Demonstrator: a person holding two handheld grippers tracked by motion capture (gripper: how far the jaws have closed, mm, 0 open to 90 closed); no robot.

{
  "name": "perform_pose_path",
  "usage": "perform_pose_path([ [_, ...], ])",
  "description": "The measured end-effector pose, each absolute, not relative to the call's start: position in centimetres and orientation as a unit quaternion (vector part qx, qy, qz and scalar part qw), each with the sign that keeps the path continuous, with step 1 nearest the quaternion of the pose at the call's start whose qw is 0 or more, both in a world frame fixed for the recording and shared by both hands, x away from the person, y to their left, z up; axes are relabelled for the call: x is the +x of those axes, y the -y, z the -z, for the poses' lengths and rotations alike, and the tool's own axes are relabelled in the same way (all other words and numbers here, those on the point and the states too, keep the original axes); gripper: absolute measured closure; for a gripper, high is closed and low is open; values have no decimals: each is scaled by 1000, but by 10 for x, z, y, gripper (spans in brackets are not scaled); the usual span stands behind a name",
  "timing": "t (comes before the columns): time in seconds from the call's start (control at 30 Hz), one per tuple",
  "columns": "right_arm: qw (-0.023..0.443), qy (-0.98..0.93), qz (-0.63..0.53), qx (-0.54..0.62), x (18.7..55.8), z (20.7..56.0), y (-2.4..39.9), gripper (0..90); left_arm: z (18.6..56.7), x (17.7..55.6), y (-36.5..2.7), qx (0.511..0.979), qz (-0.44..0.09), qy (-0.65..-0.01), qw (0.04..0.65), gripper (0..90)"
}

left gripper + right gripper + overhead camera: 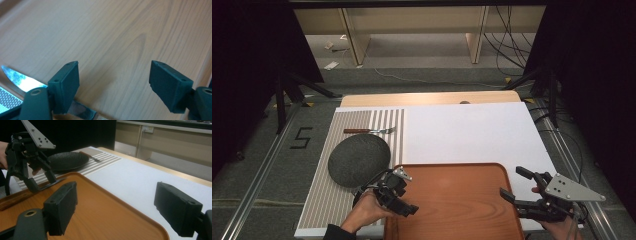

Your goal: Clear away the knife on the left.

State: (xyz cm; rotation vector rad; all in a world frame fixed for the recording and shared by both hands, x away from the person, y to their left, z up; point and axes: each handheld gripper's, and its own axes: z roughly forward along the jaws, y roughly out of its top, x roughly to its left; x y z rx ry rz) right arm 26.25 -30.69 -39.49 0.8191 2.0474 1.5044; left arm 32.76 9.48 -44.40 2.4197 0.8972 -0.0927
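Over tray (472,200), left tongs (404,200) tilt down, open.

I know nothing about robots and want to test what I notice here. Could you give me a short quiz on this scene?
1. True or false: the fork lies on the wooden tray.
2. What lies on the tray beside the left gripper? A) spoon B) knife C) cup
3. Are the jaws of the right gripper open or shut?

Key:
1. False: it lies on the striped mat.
2. B.
3. Open, with nothing between them.
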Motion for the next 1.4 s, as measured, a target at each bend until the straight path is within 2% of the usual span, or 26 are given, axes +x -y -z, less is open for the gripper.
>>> perform_pose_path([
  [0.2,233,-746,-548,298,263,395,307,199,439,327,-95,895,18,-325,305,196],
  [0.83,233,-745,-548,299,262,395,307,199,421,320,-102,849,-67,-309,423,166],
  [1.4,234,-744,-549,299,262,395,307,199,411,306,-115,778,-117,-288,546,160],
])
